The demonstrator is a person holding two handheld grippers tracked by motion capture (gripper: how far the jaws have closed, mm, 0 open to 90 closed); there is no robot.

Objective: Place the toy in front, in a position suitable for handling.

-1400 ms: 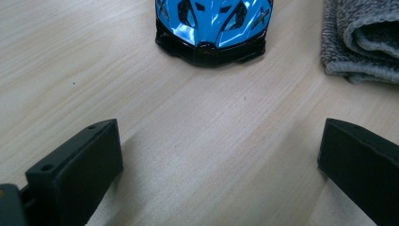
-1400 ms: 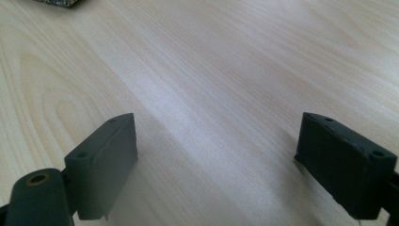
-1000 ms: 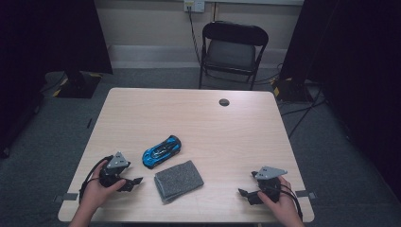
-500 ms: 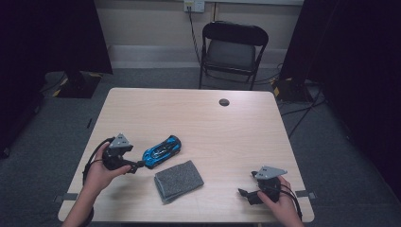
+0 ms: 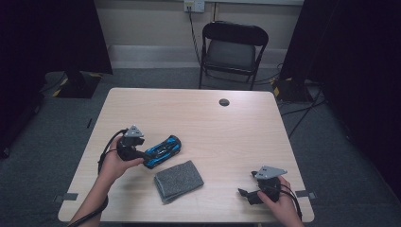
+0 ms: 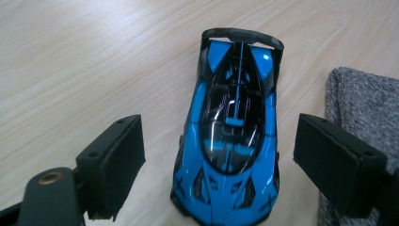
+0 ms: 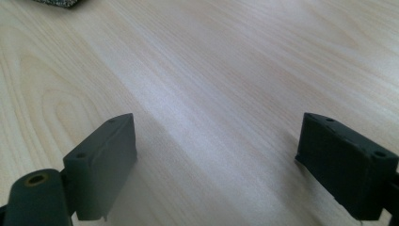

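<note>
Left gripper (image 6: 219, 160) straddles the blue toy car (image 6: 233, 132).
Its jaws spread, untouching; grey cloth (image 5: 178, 180) at the car's 5 o'clock; right gripper (image 7: 221, 165) spread over bare desk (image 5: 227, 127).

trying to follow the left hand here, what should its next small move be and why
Probably closing the left claw on the glossy blue and black toy car. The left gripper view shows the car between the open jaws with a gap on each side, and the folded grey knitted cloth lies just beside one jaw.

Grey cloth (image 6: 362, 108) crowds the toy car's (image 6: 233, 136) one side (other side bare).
</note>
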